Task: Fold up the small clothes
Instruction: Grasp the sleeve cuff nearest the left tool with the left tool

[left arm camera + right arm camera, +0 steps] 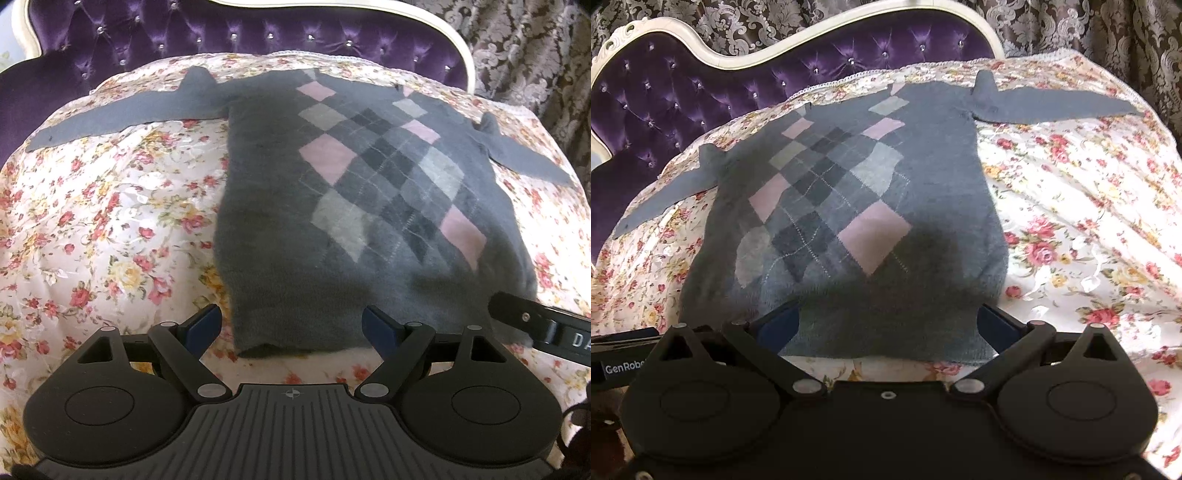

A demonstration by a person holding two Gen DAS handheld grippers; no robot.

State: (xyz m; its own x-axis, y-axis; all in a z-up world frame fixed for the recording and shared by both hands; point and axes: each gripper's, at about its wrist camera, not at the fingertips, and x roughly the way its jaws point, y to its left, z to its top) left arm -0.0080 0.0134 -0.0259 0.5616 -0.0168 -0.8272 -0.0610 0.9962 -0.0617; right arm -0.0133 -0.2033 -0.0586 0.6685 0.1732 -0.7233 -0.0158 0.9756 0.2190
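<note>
Jaws, left gripper (293,328): spread wide; both blue-padded fingers (205,326) lie at the hem of the garment, one off its left edge over the bedspread, the other on the knit; nothing is pinched between them
Jaws, right gripper (886,325): spread wide too; the hem's right-hand stretch lies between the blue pads (777,328), which sit low against the fabric; whether they press it I cannot tell
Garment: a small fuzzy dark grey knitted sweater with a pink, pale grey and charcoal argyle diamond front (332,206) (857,206); it lies flat, face up, hem towards the grippers and neckline towards the headboard
Sleeves: both thin grey sleeves stretch straight out to the sides; the left sleeve (122,118) reaches towards the bed's left edge; the right sleeve (1060,103) runs out over the flowers
Surface: a cream quilted bedspread printed with red and yellow roses (110,221) (1089,221); the sweater rests on its middle
Behind: a purple button-tufted satin headboard with a cream carved frame (221,33) (738,85); beyond it a brown and silver damask curtain (528,48) (1089,26)
Neighbouring tool: the right gripper's black body enters the left view's right edge, just beside the hem corner
</note>
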